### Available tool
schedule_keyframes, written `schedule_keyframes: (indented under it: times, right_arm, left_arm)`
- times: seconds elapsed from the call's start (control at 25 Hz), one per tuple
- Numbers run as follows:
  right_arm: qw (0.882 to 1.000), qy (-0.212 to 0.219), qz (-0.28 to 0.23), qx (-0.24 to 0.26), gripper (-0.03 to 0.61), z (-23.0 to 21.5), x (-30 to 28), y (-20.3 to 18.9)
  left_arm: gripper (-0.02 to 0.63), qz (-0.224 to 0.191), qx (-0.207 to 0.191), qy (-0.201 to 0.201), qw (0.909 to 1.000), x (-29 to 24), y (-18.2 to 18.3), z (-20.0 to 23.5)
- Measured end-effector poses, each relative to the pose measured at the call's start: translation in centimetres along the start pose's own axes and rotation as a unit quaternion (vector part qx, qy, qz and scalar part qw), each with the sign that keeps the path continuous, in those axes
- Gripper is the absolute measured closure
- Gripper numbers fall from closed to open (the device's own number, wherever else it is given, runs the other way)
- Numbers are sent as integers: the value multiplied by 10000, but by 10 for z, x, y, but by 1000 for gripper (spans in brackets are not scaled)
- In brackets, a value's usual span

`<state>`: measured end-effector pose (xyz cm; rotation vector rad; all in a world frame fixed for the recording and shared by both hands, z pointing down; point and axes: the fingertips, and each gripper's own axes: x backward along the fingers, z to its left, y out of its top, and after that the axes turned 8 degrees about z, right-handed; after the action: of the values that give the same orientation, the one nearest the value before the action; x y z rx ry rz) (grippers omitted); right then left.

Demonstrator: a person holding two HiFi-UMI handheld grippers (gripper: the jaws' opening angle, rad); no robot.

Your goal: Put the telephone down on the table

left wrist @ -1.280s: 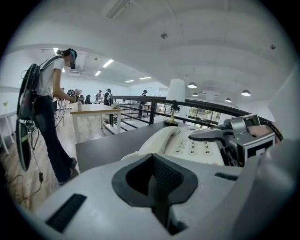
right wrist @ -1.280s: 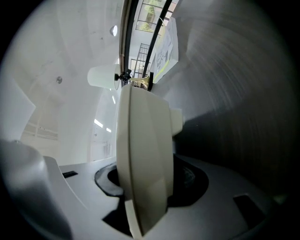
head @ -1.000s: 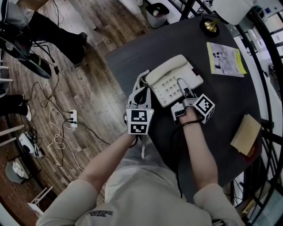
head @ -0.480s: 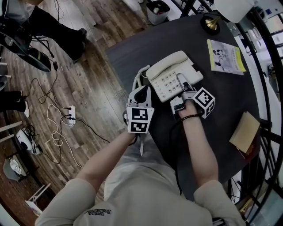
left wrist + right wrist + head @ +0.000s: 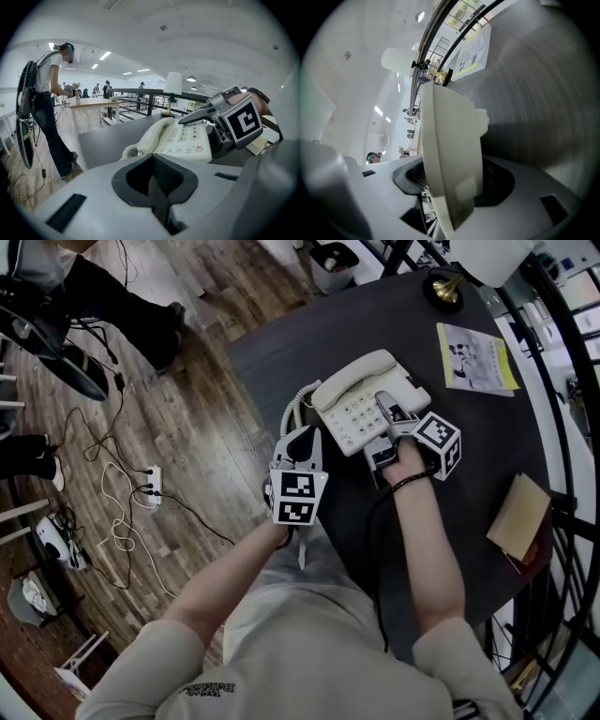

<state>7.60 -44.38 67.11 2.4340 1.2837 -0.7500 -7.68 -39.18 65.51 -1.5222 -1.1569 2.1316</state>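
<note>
R gripper [image 5: 384, 410] x1 tilted, jaws opening round 1 telephone [image 5: 349, 390]

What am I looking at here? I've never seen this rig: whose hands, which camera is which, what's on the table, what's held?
No robot arm: a person holds a two-jaw gripper in each hand. The head view looks down from the person's head; each gripper view rides on one gripper and looks along its jaws. On the table are a telephone, a leaflet, a flat brown packet and a lamp. The right gripper has the telephone's edge between its jaws, which have just been opening, so it seems to be letting go. The left gripper is shut and empty, left of the telephone.
</note>
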Motion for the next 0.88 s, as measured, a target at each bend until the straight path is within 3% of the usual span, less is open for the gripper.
schedule_keyframes:
  times: [0.16, 0.36, 0.56, 0.76, 0.88]
  right_arm:
    - [9988, -388, 162, 269, 287, 5, 1, -4]
    - [9917, -1032, 628, 438, 261, -13, 0, -28]
    - [9873, -1278, 839, 426, 252, -31, 2, -42]
    - [9848, -1437, 955, 184, 242, -49, 7, -51]
    - [9838, -1505, 974, 34, 228, -60, 10, -54]
  left_arm:
    - [609, -170, -253, -134, 9994, 7, 3, -6]
    - [609, -62, -218, -122, 9997, 19, 0, -2]
    - [609, -106, -467, -158, 9987, 25, 4, -6]
    - [609, -72, -196, -274, 9994, 36, 6, -10]
    - [609, -319, -549, -453, 9970, 46, 21, -29]
